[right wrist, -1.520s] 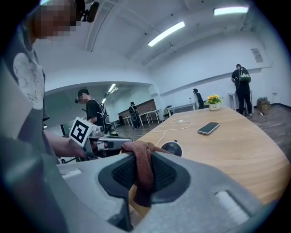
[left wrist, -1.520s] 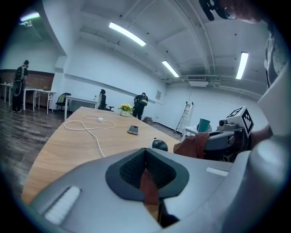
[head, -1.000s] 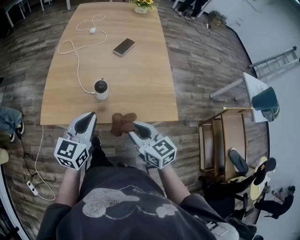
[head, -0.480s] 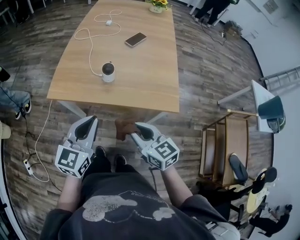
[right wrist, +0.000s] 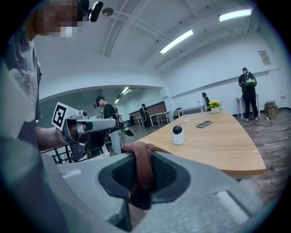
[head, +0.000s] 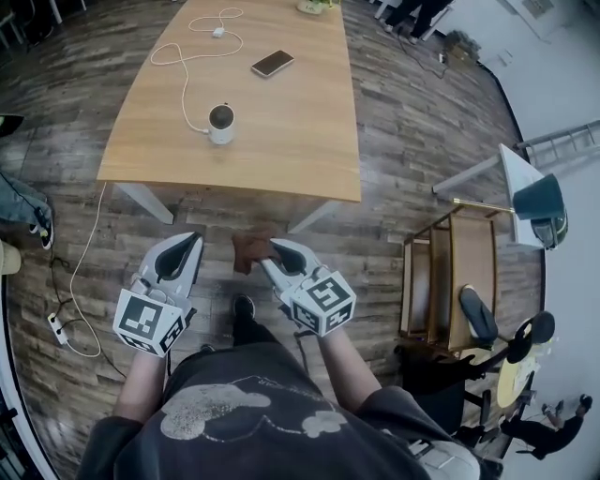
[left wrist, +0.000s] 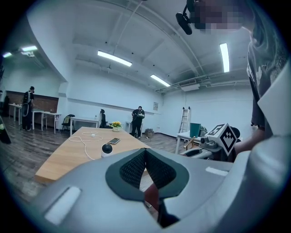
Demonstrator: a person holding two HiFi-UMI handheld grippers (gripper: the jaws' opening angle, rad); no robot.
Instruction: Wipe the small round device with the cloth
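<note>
The small round device, white with a dark dome top, stands on the wooden table with a white cable running from it; it also shows as the small device and the device in the gripper views. My right gripper is shut on a brown cloth, which hangs folded between its pads as the cloth. My left gripper is shut and holds nothing. Both grippers hover over the floor, short of the table's near edge.
A phone and a white cable lie farther back on the table, with a flower pot at the far end. A wooden rack stands at the right. A power strip lies on the floor at left.
The view has pulled back from the table: the table and device sit farther away now, and both grippers hang over the floor instead of at the table's edge. The cloth stays gripped.
</note>
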